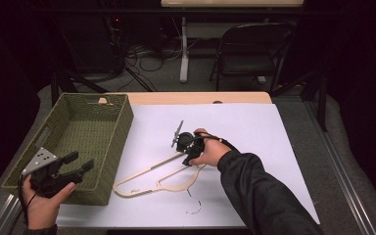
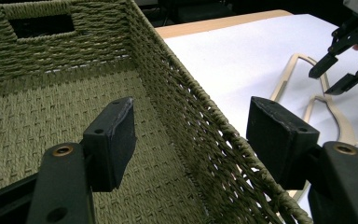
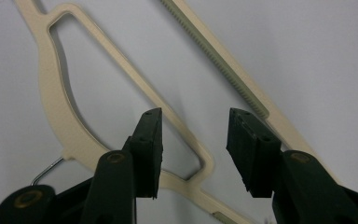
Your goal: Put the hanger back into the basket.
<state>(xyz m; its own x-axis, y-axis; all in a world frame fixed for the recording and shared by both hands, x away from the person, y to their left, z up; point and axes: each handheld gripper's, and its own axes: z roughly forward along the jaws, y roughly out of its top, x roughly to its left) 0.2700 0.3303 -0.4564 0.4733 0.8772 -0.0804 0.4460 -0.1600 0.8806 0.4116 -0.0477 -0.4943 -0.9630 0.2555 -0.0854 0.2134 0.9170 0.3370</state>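
The hanger [image 1: 156, 176], pale wood with a wire hook [image 1: 194, 202], lay flat on the white sheet [image 1: 254, 132] covering the surface, just right of the basket [image 1: 108, 166] and near the sheet's front edge. The right claw [image 1: 190, 159] pointed down over the hanger's middle, its jaws apart and empty; in the right gripper view they stood above the hanger's inner loop [image 3: 121, 84], the ridged bar [image 3: 223, 70] running past on the far side, with nothing pressed between the pads. The left claw [image 1: 81, 164] was held in the left hand [image 1: 41, 205] at the basket's near corner, jaws wide and gripping nothing; in the left gripper view they straddled the woven rim [image 2: 205, 112], one pad [image 2: 114, 135] over the basket's inside, the other over the sheet.
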